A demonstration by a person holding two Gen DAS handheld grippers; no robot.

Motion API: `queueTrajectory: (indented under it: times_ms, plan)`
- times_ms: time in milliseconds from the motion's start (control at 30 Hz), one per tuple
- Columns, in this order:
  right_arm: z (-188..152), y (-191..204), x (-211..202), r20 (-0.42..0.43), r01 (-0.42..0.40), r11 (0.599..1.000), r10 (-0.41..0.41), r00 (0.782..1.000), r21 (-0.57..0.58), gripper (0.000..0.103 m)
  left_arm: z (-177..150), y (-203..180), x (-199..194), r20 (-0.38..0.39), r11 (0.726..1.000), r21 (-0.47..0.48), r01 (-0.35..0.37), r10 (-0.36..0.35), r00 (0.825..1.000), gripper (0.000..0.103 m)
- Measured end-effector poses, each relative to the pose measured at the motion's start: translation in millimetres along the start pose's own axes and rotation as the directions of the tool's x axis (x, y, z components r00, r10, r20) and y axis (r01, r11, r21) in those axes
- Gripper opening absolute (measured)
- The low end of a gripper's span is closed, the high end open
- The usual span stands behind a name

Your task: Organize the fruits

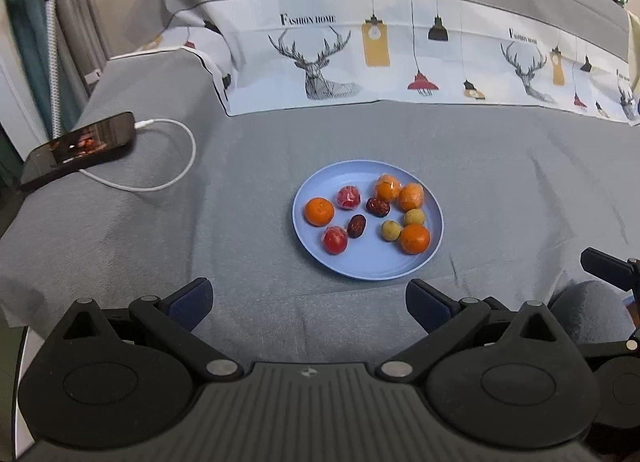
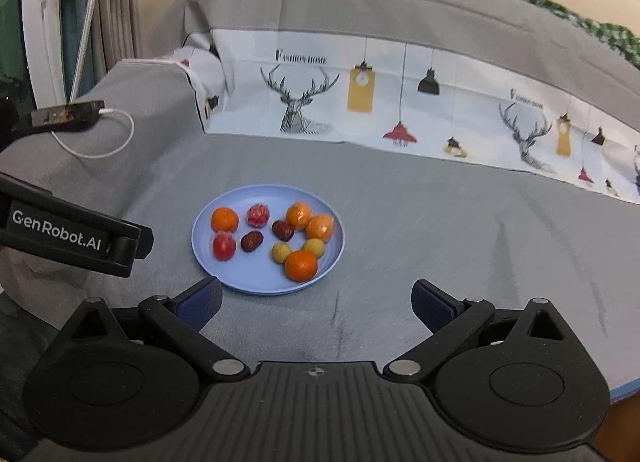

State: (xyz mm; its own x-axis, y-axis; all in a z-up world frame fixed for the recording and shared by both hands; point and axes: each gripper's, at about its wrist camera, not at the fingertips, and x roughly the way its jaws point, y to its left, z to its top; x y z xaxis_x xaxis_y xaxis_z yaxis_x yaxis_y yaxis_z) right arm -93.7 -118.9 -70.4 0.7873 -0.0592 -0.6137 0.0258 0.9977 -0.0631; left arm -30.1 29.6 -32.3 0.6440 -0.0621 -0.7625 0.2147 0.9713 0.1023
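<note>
Both the left gripper (image 1: 310, 302) and the right gripper (image 2: 316, 302) hang with jaws spread wide and hold nothing, low in their frames. The blue plate (image 1: 360, 266) sits mid-frame on the grey cloth (image 1: 500, 202), carrying oranges (image 1: 319, 211), two red dates (image 1: 378, 206), wrapped red fruits (image 1: 335, 240) and two small yellow-green fruits (image 1: 391, 230). A smartphone (image 1: 80, 146) with a white cable (image 1: 176, 178) lies at the left edge.
</note>
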Motion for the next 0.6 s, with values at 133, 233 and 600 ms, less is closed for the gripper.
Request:
queueTrajectory:
  times_ms: [133,233,600]
  plan:
    - [-2.9,-0.2,-12.1,0.020,0.005,1.000,-0.005,1.000,-0.009,0.101,-3.9,-1.2,-8.7,0.007,1.000,-0.002,-0.017,0.017,1.000,0.103]
    - [-2.7,0.1,-18.0,0.032,0.007,1.000,-0.007,0.999,-0.012,0.101,-5.6,-0.3,-12.1,0.008,1.000,-0.003,-0.020,0.020,1.000,0.103]
    - [-2.3,2.1,-21.8,0.038,0.004,1.000,-0.004,0.999,-0.021,0.102,-6.1,-1.5,-14.1,0.010,1.000,0.007,-0.026,0.026,1.000,0.103]
